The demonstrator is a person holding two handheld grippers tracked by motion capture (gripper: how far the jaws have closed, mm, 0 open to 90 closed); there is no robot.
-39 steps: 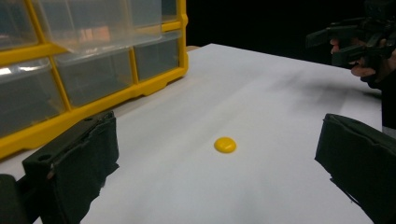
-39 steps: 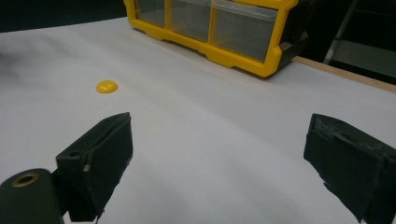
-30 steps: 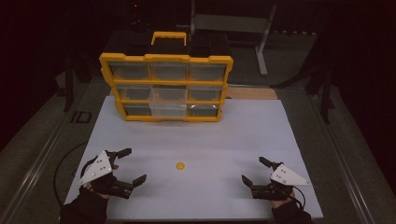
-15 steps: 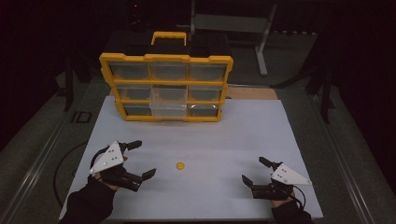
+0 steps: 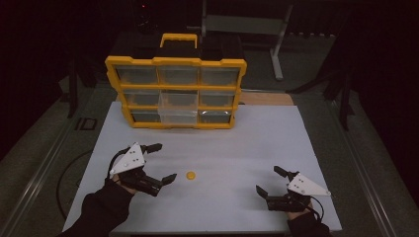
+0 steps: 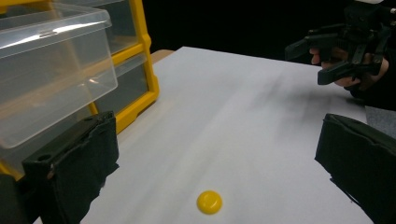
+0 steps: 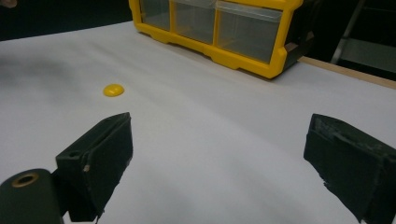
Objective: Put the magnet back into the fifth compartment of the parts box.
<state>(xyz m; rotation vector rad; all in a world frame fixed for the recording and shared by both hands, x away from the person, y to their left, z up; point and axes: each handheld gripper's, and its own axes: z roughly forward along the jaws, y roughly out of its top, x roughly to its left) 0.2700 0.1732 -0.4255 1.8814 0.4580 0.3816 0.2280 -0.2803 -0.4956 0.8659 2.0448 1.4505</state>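
Left gripper [image 5: 160, 163]: hovering over the white table [image 5: 247, 148] near its front left, jaws standing wide apart and holding nothing. In the left gripper view the jaws are framing the yellow disc [image 6: 209, 202], which is lying between them and slightly ahead.

Right gripper [image 5: 269, 181]: sitting low near the front right corner of the table, jaws spread wide and gripping nothing; well apart from the disc.

Yellow disc [image 5: 190, 175]: lying flat on the bare table, front of centre, just beside the left gripper's lower jaw and not touching it. It is also showing at upper left in the right gripper view [image 7: 113, 89].

Organiser [image 5: 175, 91]: a yellow-framed drawer cabinet standing upright at the back of the table. One clear drawer [image 5: 177, 106] in the middle column is sitting pulled out toward the person; the drawer looks empty, as far as can be told.

Handling estimate: the disc is appearing small, low-domed, rigid and very light; its smooth surface is likely slippery.

Grip point: taking it across its rim, jaws lowered to the table surface on opposite edges, is looking most secure.

Risk: the disc skidding or flipping away if one jaw touches first.
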